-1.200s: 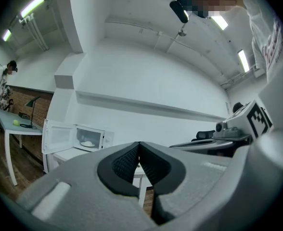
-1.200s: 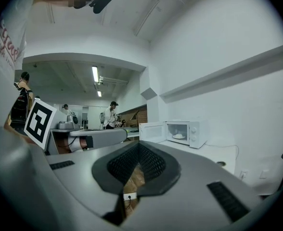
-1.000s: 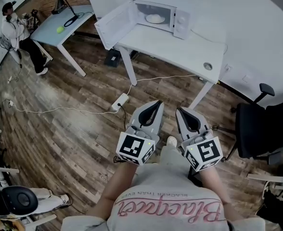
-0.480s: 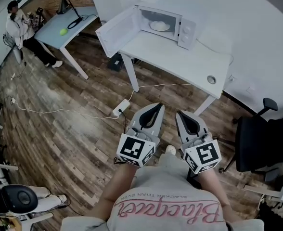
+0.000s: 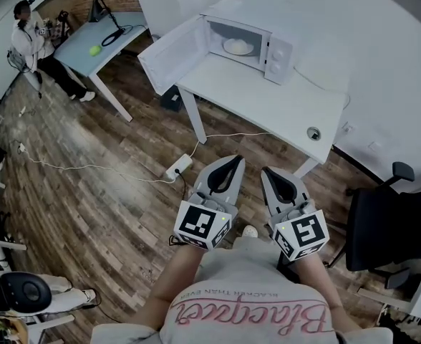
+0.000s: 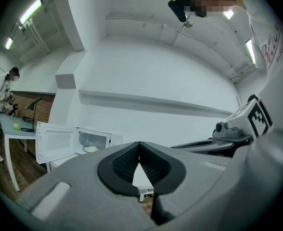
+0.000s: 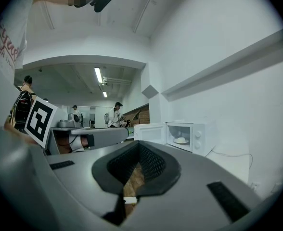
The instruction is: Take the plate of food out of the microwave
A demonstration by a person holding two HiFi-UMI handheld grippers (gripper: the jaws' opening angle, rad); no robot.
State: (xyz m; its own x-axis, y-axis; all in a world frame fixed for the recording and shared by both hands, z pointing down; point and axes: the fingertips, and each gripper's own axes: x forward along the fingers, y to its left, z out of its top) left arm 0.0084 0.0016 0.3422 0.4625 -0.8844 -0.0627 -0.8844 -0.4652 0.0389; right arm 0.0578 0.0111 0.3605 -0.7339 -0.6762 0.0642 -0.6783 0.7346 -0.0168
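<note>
A white microwave point(image 5: 250, 34) stands at the far left end of a white table point(image 5: 268, 95), its door point(image 5: 169, 54) swung wide open to the left. Inside it sits a white plate of pale food point(image 5: 238, 46). My left gripper point(image 5: 232, 162) and right gripper point(image 5: 269, 172) are held side by side over the wood floor, well short of the table, both pointing level toward it. Each is shut with nothing between the jaws. The left gripper view shows the microwave point(image 6: 97, 139) and plate point(image 6: 90, 149) far off; the right gripper view shows the microwave point(image 7: 186, 135) and plate point(image 7: 181, 140) too.
A black office chair point(image 5: 386, 217) stands right of the table. A power strip point(image 5: 176, 167) and cables lie on the floor before the table legs, and a dark box point(image 5: 171, 97) sits underneath. At far left a person point(image 5: 30, 40) sits by a blue-grey desk point(image 5: 96, 38).
The table and microwave have come nearer and slid lower in the head view. Both grippers keep their place before the body, still shut.
</note>
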